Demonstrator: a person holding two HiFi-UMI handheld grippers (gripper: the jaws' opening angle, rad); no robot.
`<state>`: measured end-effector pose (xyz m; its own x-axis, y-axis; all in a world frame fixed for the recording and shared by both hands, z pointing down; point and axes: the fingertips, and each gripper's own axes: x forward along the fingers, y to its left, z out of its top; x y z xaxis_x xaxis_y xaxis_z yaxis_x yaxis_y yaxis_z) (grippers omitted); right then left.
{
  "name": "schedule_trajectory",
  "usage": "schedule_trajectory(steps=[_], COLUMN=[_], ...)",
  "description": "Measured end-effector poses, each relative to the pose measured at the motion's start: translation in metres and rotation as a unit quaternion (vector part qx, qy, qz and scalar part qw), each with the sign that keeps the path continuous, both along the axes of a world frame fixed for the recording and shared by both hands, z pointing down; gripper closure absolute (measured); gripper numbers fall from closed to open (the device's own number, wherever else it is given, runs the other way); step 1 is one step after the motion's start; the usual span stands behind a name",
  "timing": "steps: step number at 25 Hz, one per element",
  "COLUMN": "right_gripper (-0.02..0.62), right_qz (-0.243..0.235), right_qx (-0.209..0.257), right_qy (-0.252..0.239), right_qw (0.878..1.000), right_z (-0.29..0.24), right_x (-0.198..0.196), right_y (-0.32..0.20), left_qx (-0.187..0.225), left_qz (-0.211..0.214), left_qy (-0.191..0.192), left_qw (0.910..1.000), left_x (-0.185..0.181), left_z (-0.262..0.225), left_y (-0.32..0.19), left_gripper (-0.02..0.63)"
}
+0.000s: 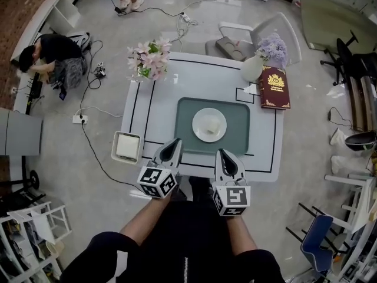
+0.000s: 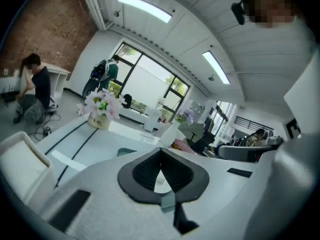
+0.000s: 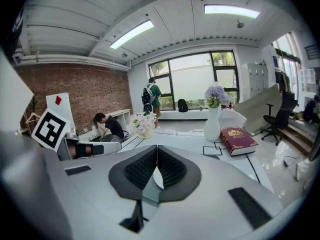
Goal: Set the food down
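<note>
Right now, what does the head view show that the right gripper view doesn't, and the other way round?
Only the head view: the tray and a white box on the floor beside the table. Only the right gripper view: the ceiling lights and the windows. Both: the red book, the white vase, the pink flowers, a crouching person and the left gripper.

White plate point(image 1: 199, 122), teal tray point(image 1: 187, 112), red book point(image 1: 274, 88)
</note>
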<state>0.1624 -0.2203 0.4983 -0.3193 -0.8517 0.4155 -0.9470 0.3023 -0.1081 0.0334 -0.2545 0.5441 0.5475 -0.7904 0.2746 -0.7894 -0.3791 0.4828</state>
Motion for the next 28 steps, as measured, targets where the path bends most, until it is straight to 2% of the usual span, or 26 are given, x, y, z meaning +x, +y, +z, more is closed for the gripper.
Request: schedule_trajectory(steps=[6,11,18,21,28], right_gripper=[0.586,0.586,0.588,0.588,0.588], right_qz=[-0.011,-0.007,0.009,0.014,0.010], right_qx=[0.022,0.042,0.054,0.054,0.057], right_qy=[-0.007,-0.008,-0.010,-0.012,-0.014], right_qw=[1.000,0.999,0.998,0.998,0.998], right_z=[-0.018,-0.034,-0.041,-0.040,-0.041], right_x=[-0.045,-0.069,-0.086,-0.093,-0.114], right_y=[0.042,0.078,0.122,0.135,0.149], left_qx=[0.085,0.131,0.139,0.138,0.138], left_qz=[0.045,0.076,0.112,0.120,0.110], left_qy=[-0.073,-0.101,-0.109,-0.101,-0.092], left_qw=[0.9928,0.9833,0.9778,0.9779,0.9800], left_x=[-0.024,-0.036,-0.042,-0.048,-0.071], left_z=[-0.047,-0.069,-0.075,-0.074,-0.074], left_y=[0.056,0.097,0.135,0.144,0.152], left_gripper=[0.601,0.601,0.601,0.601,0.601])
